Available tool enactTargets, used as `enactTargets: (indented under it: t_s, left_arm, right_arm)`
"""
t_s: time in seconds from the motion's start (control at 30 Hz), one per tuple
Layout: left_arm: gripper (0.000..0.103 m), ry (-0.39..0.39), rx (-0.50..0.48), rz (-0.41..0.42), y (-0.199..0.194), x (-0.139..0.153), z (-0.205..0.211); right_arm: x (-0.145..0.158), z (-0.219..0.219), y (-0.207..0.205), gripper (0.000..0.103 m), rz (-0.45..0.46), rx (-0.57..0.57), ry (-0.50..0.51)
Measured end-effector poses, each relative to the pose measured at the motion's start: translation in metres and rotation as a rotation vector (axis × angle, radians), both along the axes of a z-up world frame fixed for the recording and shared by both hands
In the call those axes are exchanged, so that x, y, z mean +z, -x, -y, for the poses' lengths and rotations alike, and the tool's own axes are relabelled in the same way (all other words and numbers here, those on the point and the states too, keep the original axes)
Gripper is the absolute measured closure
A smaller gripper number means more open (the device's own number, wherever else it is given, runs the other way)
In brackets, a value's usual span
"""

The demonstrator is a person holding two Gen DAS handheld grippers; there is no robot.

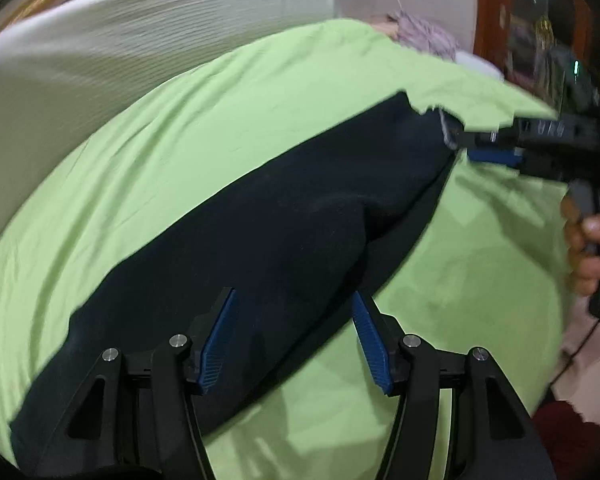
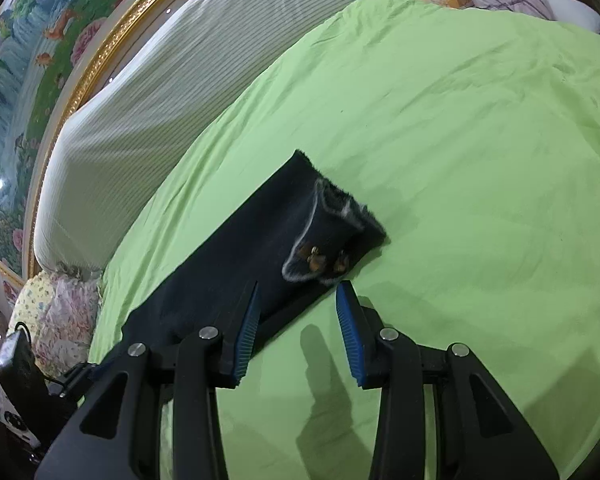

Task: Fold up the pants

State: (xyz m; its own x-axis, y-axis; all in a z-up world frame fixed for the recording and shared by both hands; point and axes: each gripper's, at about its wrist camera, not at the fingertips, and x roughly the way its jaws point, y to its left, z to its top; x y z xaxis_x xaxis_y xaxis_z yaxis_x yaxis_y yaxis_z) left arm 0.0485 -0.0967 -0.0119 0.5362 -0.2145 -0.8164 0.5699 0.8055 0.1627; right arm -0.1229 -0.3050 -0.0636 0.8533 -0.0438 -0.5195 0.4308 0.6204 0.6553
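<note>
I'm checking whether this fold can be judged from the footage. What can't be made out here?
- Left wrist view: the far end of the dark navy pants is motion-blurred, so the right gripper grip state is unclear.
- Left wrist view: the left gripper covers the near cloth.
- Right wrist view: the right gripper arms hide the pants' near end on the lime-green bedsheet.

1. The left wrist view is motion-blurred; the pants [image 1: 268, 232] lose edge detail there.
2. The pants' lower end runs behind the left tool [image 1: 294, 340] and out of frame.
3. The person's hand [image 1: 584, 248] is cut by the right edge.
4. The small metal pieces [image 2: 320, 264] on the waistband are too blurred to identify.
</note>
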Motion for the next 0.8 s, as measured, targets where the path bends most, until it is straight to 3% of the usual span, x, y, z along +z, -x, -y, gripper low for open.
enactTargets:
  t_s: [0.17, 0.23, 0.27, 0.3, 0.4, 0.57, 0.67, 0.77, 0.8]
  left_arm:
    - [0.044, -0.072, -0.036, -0.008, -0.007, -0.017, 0.013]
    - [0.049, -0.089, -0.057, -0.021, -0.008, -0.022, 0.014]
    - [0.060, -0.098, -0.075, -0.032, -0.008, -0.027, 0.016]
    - [0.080, -0.094, -0.091, -0.041, -0.006, -0.028, 0.016]
    - [0.097, -0.081, -0.118, -0.049, -0.003, -0.026, 0.017]
    - [0.096, -0.009, -0.160, -0.111, 0.006, -0.019, 0.014]
    - [0.085, 0.006, -0.161, -0.191, 0.002, -0.022, 0.010]
    - [0.081, 0.068, -0.171, -0.233, -0.004, -0.010, 0.001]
    - [0.073, 0.094, -0.181, -0.233, -0.005, -0.003, -0.001]
  right_arm:
    - [-0.001, 0.003, -0.011, 0.063, 0.011, -0.011, 0.007]
    - [-0.003, 0.003, -0.013, 0.074, -0.005, -0.020, 0.021]
    - [-0.004, 0.004, -0.015, 0.093, -0.020, -0.027, 0.024]
    - [-0.005, 0.006, -0.014, 0.094, -0.025, -0.036, 0.021]
    - [0.001, 0.012, -0.006, 0.096, -0.019, -0.068, 0.052]
    - [0.010, 0.020, -0.001, 0.096, -0.017, -0.070, 0.059]
    - [0.000, 0.022, 0.000, 0.092, -0.044, -0.061, 0.004]
    - [-0.003, 0.018, 0.014, 0.093, -0.045, -0.079, 0.000]
    - [-0.003, 0.017, 0.017, 0.092, -0.045, -0.085, -0.007]
